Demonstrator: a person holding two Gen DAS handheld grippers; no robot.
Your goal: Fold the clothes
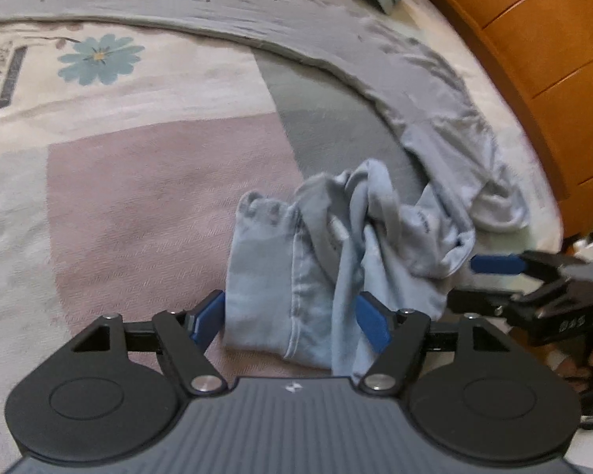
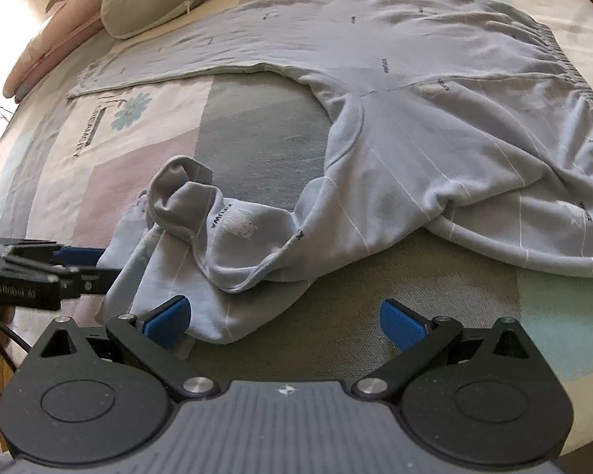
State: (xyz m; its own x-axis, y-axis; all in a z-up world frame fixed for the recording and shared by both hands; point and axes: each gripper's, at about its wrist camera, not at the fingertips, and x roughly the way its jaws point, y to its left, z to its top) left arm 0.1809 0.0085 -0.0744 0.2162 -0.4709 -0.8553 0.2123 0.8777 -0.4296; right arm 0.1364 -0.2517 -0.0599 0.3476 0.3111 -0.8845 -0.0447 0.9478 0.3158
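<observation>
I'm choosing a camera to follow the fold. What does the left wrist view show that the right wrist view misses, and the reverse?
Left wrist only: the orange wooden furniture beside the bed.
Right wrist only: the pillows, plus the trousers' waistband.
Both: the grey trousers, their bunched leg end on the patterned bedcover, and both grippers, left gripper and right gripper.

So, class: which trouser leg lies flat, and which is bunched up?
The far leg lies flat; the near leg, by both grippers, is crumpled.
</observation>
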